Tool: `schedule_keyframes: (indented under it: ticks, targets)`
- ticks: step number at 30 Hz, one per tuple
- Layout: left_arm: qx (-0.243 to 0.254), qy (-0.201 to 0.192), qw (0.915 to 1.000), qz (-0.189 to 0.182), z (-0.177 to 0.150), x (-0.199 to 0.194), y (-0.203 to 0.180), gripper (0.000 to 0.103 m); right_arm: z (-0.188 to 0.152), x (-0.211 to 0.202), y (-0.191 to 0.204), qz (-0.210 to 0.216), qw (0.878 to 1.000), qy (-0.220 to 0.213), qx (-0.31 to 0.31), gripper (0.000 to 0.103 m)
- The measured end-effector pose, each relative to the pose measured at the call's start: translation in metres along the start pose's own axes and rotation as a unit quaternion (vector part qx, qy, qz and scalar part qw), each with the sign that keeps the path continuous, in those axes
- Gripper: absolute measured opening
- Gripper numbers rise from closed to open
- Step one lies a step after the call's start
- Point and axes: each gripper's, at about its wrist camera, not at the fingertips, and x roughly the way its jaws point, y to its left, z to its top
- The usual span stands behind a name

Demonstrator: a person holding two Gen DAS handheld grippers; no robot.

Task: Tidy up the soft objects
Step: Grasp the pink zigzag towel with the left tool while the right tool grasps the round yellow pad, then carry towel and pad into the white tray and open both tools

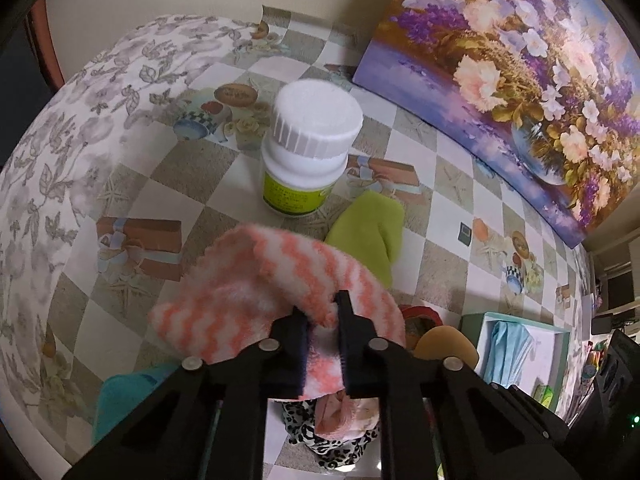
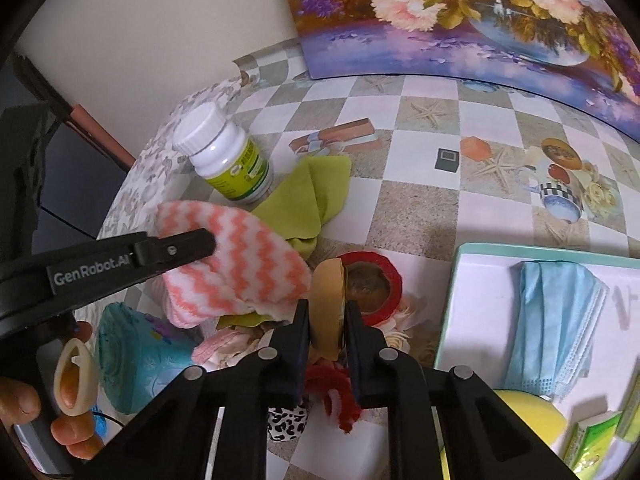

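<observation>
1. A checkered tablecloth (image 2: 420, 208) printed with starfish and cups was seen covering the table, with a large flower painting (image 2: 460, 20) propped at its far edge, well behind the white pill bottle (image 2: 224, 152).
2. A shallow tray (image 2: 472, 272) with a mint-green rim was seen well to the right of the bottle; a pale blue face mask (image 2: 552, 320) was laid inside it.
3. The left gripper (image 1: 322, 320) was angled steeply downward, just in front of the bottle, and its jaws were pressed together on a pink-and-white zigzag cloth (image 1: 280, 280), which was pinched at a fold and draped forward over the fingertips. In the right wrist view the same gripper was seen entering from the left, with the person's fingers (image 2: 76, 432) wrapped around its handle at the lower left.
4. The right gripper (image 2: 327, 320) was likewise tilted steeply down, to the right of the bottle and nearer the camera, and its jaws were closed on a tan oval sponge (image 2: 326, 304), which was held edge-on between the pads.
5. A lime-green cloth (image 2: 316, 196) was left lying crumpled just beside the bottle's base.
6. A teal cloth (image 2: 132, 356) was seen below the zigzag cloth, nearer than the bottle.
7. A red roll of tape (image 2: 384, 280) was found just behind the sponge.
8. A red fuzzy strand (image 2: 340, 396) and a leopard-print scrap (image 2: 288, 424) were lying under the right gripper.
</observation>
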Motion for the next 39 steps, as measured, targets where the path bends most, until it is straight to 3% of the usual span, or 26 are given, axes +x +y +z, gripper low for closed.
schedule_keyframes:
  ticks: [14, 22, 30, 39]
  targets:
    - [-0.003, -0.078, 0.9968, -0.018, 0.005, -0.072, -0.006, 0.011, 0.013, -0.065, 0.005, -0.006, 0.998, -0.063, -0.010, 0.018]
    - [0.012, -0.121, 0.9921, -0.031, 0.000, -0.111, -0.027, 0.011, 0.015, -0.109, -0.003, -0.033, 0.994, -0.100, -0.011, 0.018]
    - [0.033, -0.126, 0.9908, -0.036, -0.005, -0.118, -0.061, 0.011, 0.009, -0.132, -0.037, -0.047, 0.992, -0.115, 0.012, 0.018]
    - [0.078, -0.115, 0.9890, -0.052, -0.015, -0.108, -0.127, 0.011, -0.003, -0.151, -0.100, -0.069, 0.989, -0.118, 0.061, 0.018]
